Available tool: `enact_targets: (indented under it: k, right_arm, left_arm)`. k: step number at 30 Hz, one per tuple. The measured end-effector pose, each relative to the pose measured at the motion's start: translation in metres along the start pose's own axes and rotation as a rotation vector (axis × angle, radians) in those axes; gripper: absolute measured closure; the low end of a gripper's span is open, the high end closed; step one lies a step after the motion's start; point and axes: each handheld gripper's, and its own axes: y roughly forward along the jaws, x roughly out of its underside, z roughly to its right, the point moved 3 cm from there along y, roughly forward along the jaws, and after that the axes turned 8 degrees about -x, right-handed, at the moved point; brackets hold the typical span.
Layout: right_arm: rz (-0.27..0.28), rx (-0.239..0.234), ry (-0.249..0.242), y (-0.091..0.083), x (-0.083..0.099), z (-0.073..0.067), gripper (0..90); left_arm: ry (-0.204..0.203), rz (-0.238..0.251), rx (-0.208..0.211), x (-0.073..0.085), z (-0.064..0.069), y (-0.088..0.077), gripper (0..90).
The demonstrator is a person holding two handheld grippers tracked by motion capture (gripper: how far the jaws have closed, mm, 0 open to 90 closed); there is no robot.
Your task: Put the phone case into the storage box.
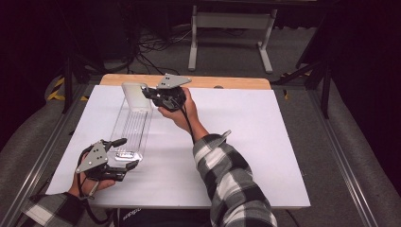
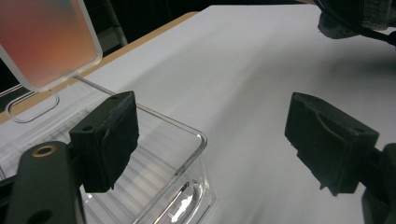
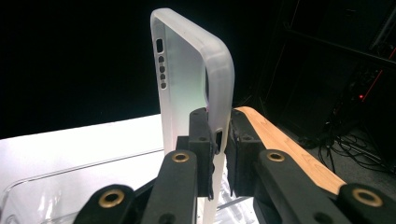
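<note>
A frosted, see-through phone case (image 1: 135,95) stands upright over the far end of a long clear plastic tray (image 1: 131,126). My right gripper (image 1: 147,92) is shut on the case's side edge. In the right gripper view the case (image 3: 187,88) rises between the pinched jaws of the right gripper (image 3: 219,144). My left gripper (image 1: 127,152) is open at the tray's near end. In the left gripper view the tray's corner (image 2: 198,140) lies between the wide-apart jaws of the left gripper (image 2: 217,140), with no pad pressing on it. The case (image 2: 46,42) shows at upper left.
The tray lies lengthwise on the left half of a white board (image 1: 265,142) over a wooden tabletop (image 1: 227,83). Metal rails (image 1: 340,161) run along both sides. A white stand (image 1: 231,23) and cables lie on the floor behind.
</note>
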Motion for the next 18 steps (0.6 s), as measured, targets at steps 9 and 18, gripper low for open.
enact_targets:
  k: [9,18]
  right_arm:
    - [-0.001,-0.006,0.004,0.008,0.000,0.001,82.1]
    - [0.000,-0.005,0.011,0.017,0.001,0.005,82.2]
  left_arm:
    - [0.002,0.002,-0.012,-0.001,-0.001,-0.003,18.0]
    - [-0.014,0.000,-0.017,0.001,-0.004,-0.005,18.1]
